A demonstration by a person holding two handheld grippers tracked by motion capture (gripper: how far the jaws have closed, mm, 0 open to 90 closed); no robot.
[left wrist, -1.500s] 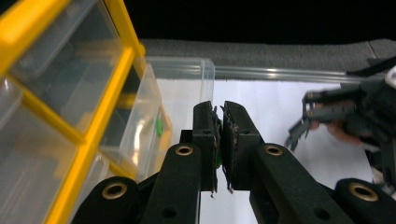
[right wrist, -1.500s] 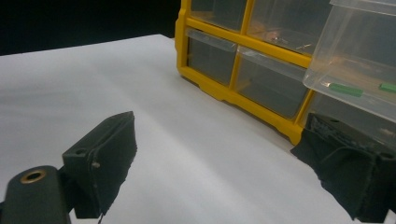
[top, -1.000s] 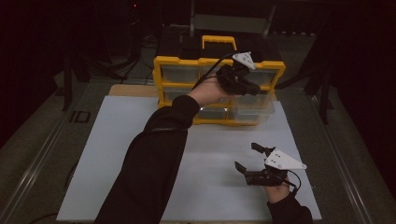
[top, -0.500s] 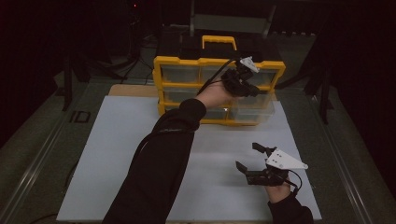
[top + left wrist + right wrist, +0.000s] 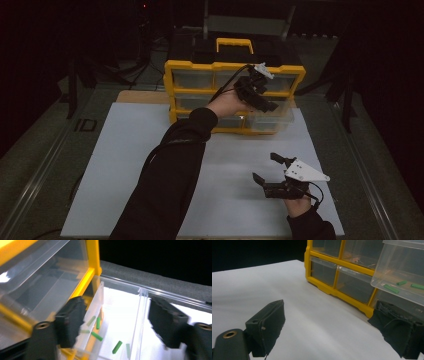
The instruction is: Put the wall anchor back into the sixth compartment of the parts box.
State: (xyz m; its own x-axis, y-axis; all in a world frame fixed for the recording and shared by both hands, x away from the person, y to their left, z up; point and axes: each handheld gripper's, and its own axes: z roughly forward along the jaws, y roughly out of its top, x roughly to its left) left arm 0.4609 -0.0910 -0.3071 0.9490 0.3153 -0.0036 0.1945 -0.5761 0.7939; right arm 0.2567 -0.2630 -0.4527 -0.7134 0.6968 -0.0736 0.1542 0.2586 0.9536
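The left gripper point(image 5: 260, 92) is at about 12 o'clock on the table, right in front of the yellow cabinet point(image 5: 235, 67), at the pulled-out clear drawer point(image 5: 270, 117) in the lower right part of it. Its jaws have just been opening and now they stand spread. In the left gripper view the drawer's point(image 5: 120, 315) side wall is between the two jaws, and the left jaw is just beside this wall; if it touches the wall, I cannot tell. Small green pieces point(image 5: 96, 336) lie on the bottom of the drawer, several of them, scattered.

The right gripper point(image 5: 272, 175) is at about 5 o'clock on the white mat point(image 5: 125, 165), well apart from the cabinet. Its jaws are also spread, with nothing between them. It hangs low over the mat.

In the right gripper view the cabinet point(image 5: 337, 293) is at 1 o'clock, with its closed clear drawers in rows. The open drawer point(image 5: 402, 270) sticks out toward the camera at 2 o'clock, and the green pieces point(image 5: 391, 288) show through its wall.

The person's left sleeve point(image 5: 165, 190) crosses the mat from 6 o'clock up to the cabinet.
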